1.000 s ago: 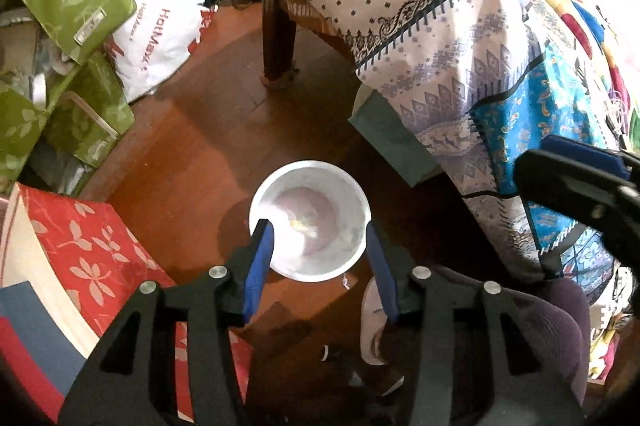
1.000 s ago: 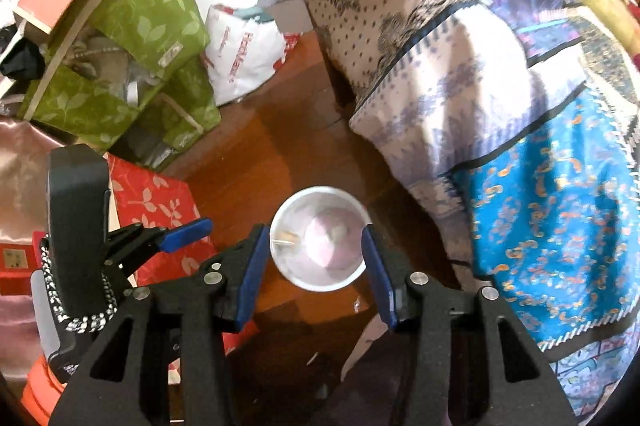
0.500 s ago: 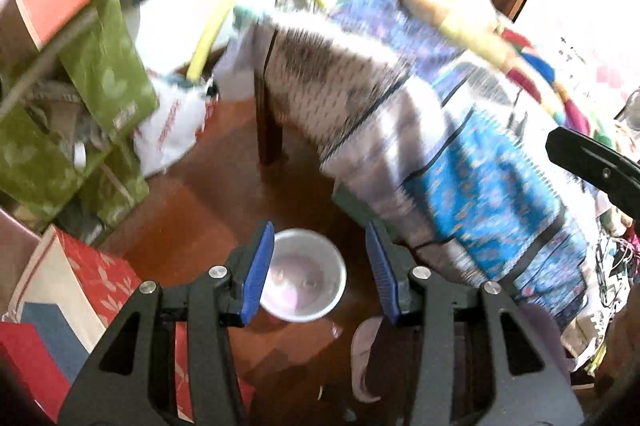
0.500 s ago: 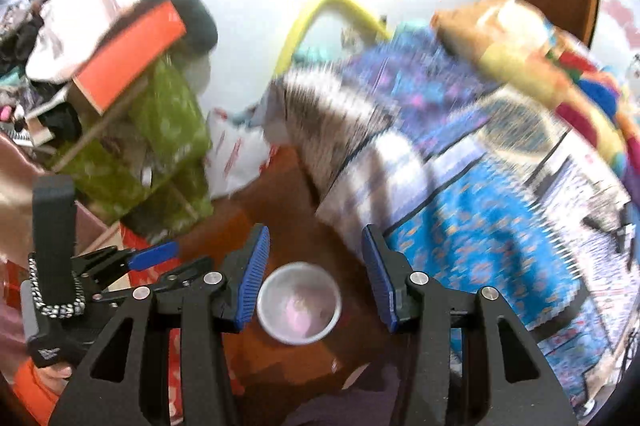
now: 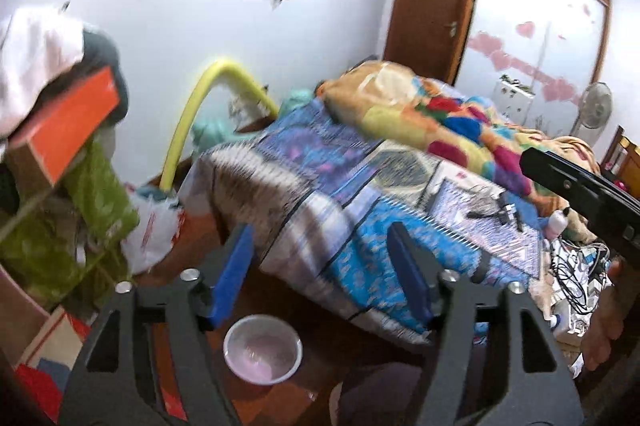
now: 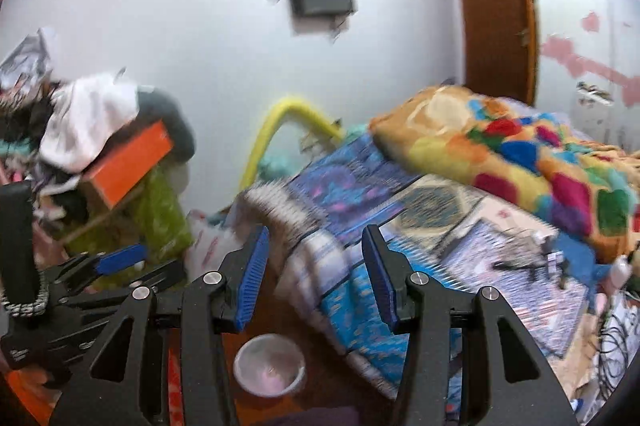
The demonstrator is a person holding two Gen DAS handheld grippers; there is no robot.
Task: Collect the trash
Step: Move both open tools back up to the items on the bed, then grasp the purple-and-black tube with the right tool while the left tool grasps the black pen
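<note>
Now both claws, left (image 5: 320, 268) and right (image 6: 314, 276), gape empty, jaws just widened, the bowl (image 5: 262, 349) on the floor below them, so a blind reach toward the bed (image 5: 400, 194) could snag cables instead of trash.

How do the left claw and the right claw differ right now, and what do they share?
The left claw has its blue pads wider apart than the right claw; both sets of jaws have just been opening, the left far more. Seen from the right wrist, the left claw sits lower left of the right claw. Shared: both are empty, raised above the white bowl on the wooden floor and aimed toward the bed.
</note>
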